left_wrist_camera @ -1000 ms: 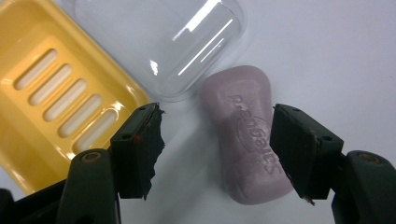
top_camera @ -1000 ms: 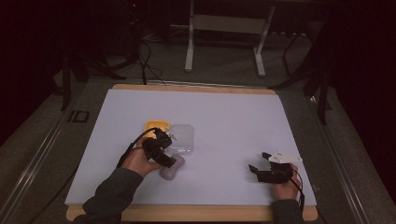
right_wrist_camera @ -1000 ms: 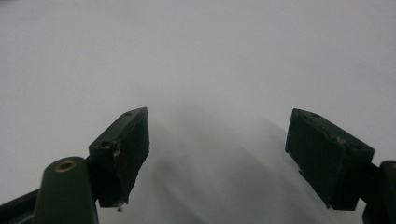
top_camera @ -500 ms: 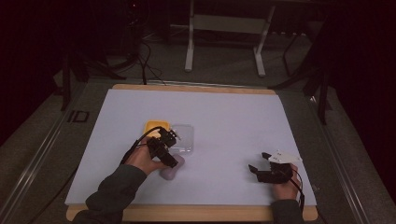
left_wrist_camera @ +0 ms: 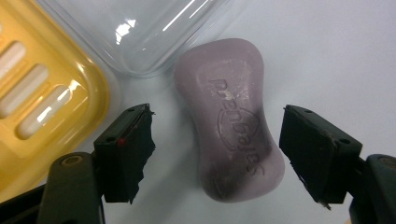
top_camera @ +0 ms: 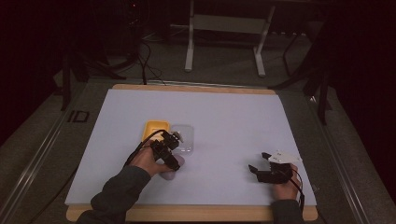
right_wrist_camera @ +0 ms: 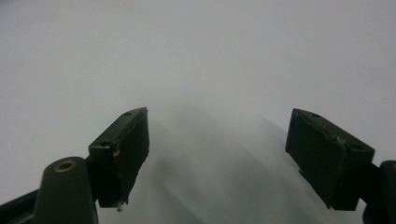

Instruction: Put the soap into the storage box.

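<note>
A lilac bar of soap (left_wrist_camera: 231,116) with embossed lettering lies flat on the white sheet. My left gripper (left_wrist_camera: 217,154) hangs over it, open, one jaw on each side of the bar, neither touching. In the high view the soap (top_camera: 173,164) peeks out beside my left gripper (top_camera: 169,150). A yellow soap dish (left_wrist_camera: 42,98) with slots and its clear lid (left_wrist_camera: 140,32) lie just beyond the bar; the high view shows the yellow dish (top_camera: 152,129) and the clear lid (top_camera: 183,136) side by side. My right gripper (top_camera: 259,162) rests open near the sheet's right front, and in its own view my right gripper (right_wrist_camera: 217,154) has bare sheet under it.
The white sheet (top_camera: 224,116) covers a wooden board (top_camera: 196,87) on the table. Beyond the far edge stand a metal frame (top_camera: 224,42) and dark cables (top_camera: 144,56) on the floor.
My left gripper has shifted slightly forward and right over the soap. The right gripper has stayed where it was.
</note>
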The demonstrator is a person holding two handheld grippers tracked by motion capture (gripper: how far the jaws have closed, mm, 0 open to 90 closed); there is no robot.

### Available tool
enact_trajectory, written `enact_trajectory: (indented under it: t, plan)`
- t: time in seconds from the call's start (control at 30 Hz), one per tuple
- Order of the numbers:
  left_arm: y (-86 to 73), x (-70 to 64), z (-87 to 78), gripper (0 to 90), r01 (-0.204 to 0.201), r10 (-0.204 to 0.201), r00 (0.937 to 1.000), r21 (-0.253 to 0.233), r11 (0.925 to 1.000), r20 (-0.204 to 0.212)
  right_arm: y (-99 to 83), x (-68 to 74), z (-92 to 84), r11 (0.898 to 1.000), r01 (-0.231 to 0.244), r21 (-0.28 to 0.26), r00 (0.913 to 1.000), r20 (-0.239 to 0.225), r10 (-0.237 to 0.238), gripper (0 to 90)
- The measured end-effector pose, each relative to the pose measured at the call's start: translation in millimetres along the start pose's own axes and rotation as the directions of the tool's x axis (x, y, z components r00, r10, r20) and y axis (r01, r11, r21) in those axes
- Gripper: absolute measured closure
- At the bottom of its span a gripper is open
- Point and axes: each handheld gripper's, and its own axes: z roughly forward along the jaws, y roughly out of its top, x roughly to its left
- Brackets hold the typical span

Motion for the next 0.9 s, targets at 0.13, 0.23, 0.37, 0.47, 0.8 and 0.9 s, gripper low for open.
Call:
enact_trajectory:
  t: [0.13,0.23,0.37,0.47,0.8,0.9]
  plan:
    - [1.2,-1.7,5.9,25.1,-0.001,0.001,1.0000,0.012,0.9999,0.005,0.0,0.0,0.0,1.000,0.000,0.000,1.0000,0.000,0.000,21.1]
    - [2.2,-1.6,9.4,25.1,0.009,-0.009,1.0000,0.016,0.9998,-0.003,0.0,0.0,0.0,1.000,0.000,0.000,1.0000,-0.001,0.000,20.9]
    - [2.8,-1.6,12.8,27.3,0.015,-0.015,0.9999,0.019,0.9997,0.003,0.0,0.0,0.0,1.000,0.001,-0.001,1.0000,-0.001,-0.001,20.9]
    - [3.2,-3.4,18.6,30.0,0.014,-0.015,0.9998,0.039,0.9991,0.010,0.0,0.0,0.0,1.000,0.002,-0.001,1.0000,0.000,-0.002,20.9]
    - [4.5,-8.3,25.4,38.9,-0.017,0.017,0.9998,0.049,0.9987,-0.003,0.0,0.1,0.0,1.000,0.003,-0.001,1.0000,0.000,-0.003,20.8]
    - [4.7,-9.1,24.5,44.9,-0.051,0.052,0.9986,0.059,0.9969,-0.007,0.0,0.1,0.0,1.000,0.003,-0.001,1.0000,-0.002,-0.003,20.7]
